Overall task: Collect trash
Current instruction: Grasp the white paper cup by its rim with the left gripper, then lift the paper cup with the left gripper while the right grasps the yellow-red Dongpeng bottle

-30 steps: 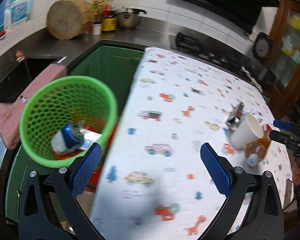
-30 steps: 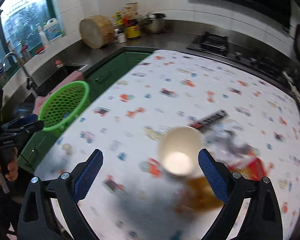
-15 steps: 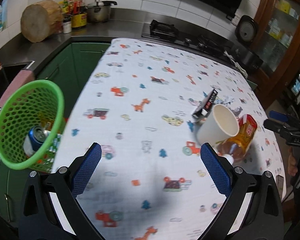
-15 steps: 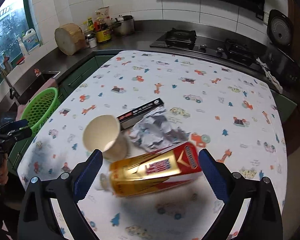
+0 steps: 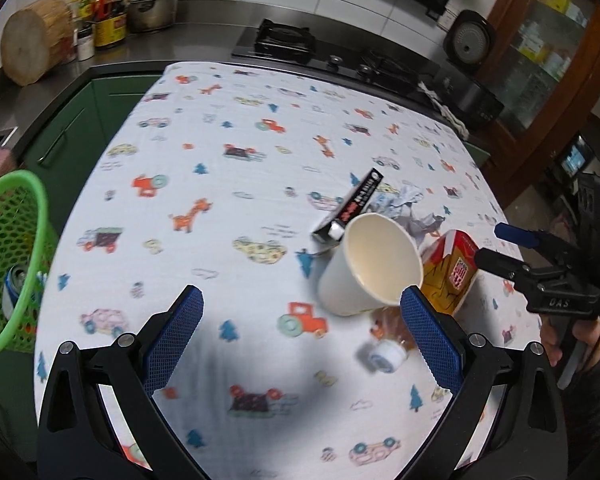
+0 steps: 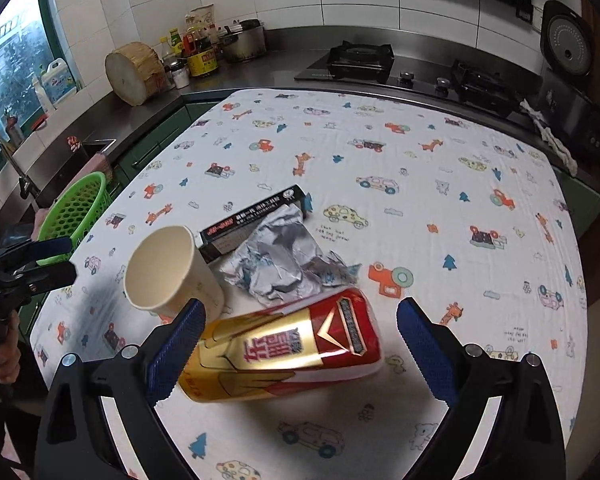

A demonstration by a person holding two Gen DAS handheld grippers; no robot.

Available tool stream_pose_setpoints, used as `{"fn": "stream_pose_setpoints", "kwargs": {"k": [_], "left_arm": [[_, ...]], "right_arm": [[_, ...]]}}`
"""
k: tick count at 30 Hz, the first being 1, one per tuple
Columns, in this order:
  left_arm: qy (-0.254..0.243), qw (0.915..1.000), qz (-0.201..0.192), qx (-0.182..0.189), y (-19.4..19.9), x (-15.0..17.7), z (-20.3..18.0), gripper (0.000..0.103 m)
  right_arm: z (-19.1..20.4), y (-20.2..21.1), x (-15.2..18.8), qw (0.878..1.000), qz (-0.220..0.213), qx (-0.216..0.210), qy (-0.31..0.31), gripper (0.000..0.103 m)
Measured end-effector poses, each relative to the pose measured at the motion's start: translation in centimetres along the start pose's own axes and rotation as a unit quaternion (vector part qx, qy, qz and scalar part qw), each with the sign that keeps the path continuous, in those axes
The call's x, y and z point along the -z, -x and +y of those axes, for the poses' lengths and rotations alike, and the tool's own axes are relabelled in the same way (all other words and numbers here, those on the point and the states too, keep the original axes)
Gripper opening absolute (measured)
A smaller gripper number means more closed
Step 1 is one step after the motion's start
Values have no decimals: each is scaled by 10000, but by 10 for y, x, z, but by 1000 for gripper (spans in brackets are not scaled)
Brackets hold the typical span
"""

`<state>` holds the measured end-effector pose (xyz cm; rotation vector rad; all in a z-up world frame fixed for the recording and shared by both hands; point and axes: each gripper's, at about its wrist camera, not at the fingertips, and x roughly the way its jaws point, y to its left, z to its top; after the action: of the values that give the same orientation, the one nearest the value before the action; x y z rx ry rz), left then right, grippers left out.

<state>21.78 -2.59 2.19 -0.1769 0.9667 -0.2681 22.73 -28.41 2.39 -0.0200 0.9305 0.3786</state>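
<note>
Basket: green mesh basket point(image 5: 8, 264) is hanging off the left edge of the tabletop point(image 5: 260, 152), already holding a can point(image 5: 14, 286); it is sitting well apart from the remaining trash.
Left gripper: left gripper point(image 5: 300, 336) is hovering over bare cloth with its jaws spread wide and pinching nothing; the trash cluster is lying ahead and to its right.
Paper cup: white paper cup point(image 6: 168, 272) is standing tilted at the left of the cluster, mouth open toward the cameras, just beside the left gripper's right jaw in the left wrist view.
Black box: slim black box point(image 6: 256, 220) is lying flat behind the cup, long axis running left-low to right-high.
Foil: crumpled silver wrapper point(image 6: 288, 260) is lying between the box and the bottle, touching both by the look of it.
Bottle: gold-and-red bottle point(image 6: 284, 348) is lying on its side, long axis running across the right gripper's opening, cap end at the left jaw, base toward the right jaw.
Right gripper: right gripper point(image 6: 300, 344) is hanging directly over the bottle, jaws spread and empty, straddling it lengthwise.
Nearer hand: the right is sitting nearer the bottle; judged next need is a turn of the wrist so the jaws are closing across the bottle's narrow width.
</note>
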Motion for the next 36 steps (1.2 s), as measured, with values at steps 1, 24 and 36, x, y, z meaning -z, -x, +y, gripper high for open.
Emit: {"fn": "stream_pose_setpoints", "kwargs": {"k": [1,24,36], "left_arm": [[-2,10000,29,16,-3,-2,-4,98],[-579,9971,397,-299,-55,-19,-72,98],[-591,9968,504,-163,-71,-17,-64,67]], "right_arm": [[-2,0,1,10000,5,-17,-8,93],[-46,-1,31,9996,79,-222,-146,93],[-39,-7,31,9987,47,-511,60,93]]}}
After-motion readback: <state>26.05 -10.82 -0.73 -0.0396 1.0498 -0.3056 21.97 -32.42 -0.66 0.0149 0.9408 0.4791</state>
